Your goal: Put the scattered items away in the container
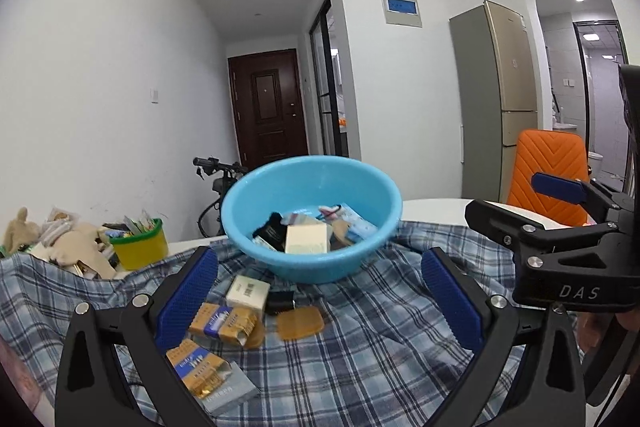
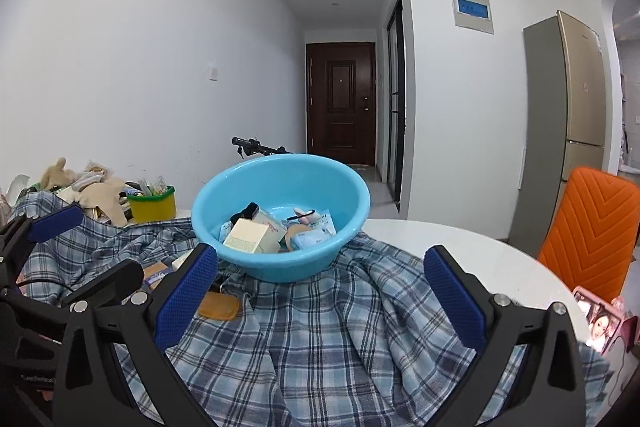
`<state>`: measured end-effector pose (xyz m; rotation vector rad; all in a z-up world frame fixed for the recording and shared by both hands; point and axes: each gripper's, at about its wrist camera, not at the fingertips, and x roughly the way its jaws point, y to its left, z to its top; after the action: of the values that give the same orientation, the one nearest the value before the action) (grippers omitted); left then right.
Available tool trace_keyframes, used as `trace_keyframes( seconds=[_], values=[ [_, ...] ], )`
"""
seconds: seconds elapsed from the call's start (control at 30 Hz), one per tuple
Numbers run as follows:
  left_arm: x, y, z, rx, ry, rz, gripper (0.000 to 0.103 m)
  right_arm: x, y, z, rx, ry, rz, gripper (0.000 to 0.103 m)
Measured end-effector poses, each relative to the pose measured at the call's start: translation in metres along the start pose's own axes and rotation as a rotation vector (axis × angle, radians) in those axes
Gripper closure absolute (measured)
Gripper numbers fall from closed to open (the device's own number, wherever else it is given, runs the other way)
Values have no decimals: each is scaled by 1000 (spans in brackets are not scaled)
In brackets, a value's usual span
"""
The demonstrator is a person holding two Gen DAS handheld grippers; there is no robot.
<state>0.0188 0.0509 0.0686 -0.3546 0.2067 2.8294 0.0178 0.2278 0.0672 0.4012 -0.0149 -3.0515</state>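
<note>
— Hovering wide open and empty, my left gripper (image 1: 320,291) faced the orange packs (image 1: 222,323) on the plaid cloth (image 1: 360,367), just before the blue basin (image 1: 312,223).
— And the right gripper (image 2: 320,291)?
— Equally spread, holding nothing. I judged squaring across a pack's narrow sides best.

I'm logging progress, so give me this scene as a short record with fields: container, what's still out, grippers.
container: blue basin on plaid cloth, already holding several boxes and packets
still out: cream box, two orange packs, amber soap, black clip
left gripper: open, empty
right gripper: open, empty
</note>
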Motion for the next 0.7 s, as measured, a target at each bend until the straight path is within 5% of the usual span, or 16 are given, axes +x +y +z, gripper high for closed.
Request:
trace_keyframes(
  seconds=[0.7],
  values=[
    [15,-7,-74,-10,38,23,0,11,0,-63,-48,14,-61,0]
  ],
)
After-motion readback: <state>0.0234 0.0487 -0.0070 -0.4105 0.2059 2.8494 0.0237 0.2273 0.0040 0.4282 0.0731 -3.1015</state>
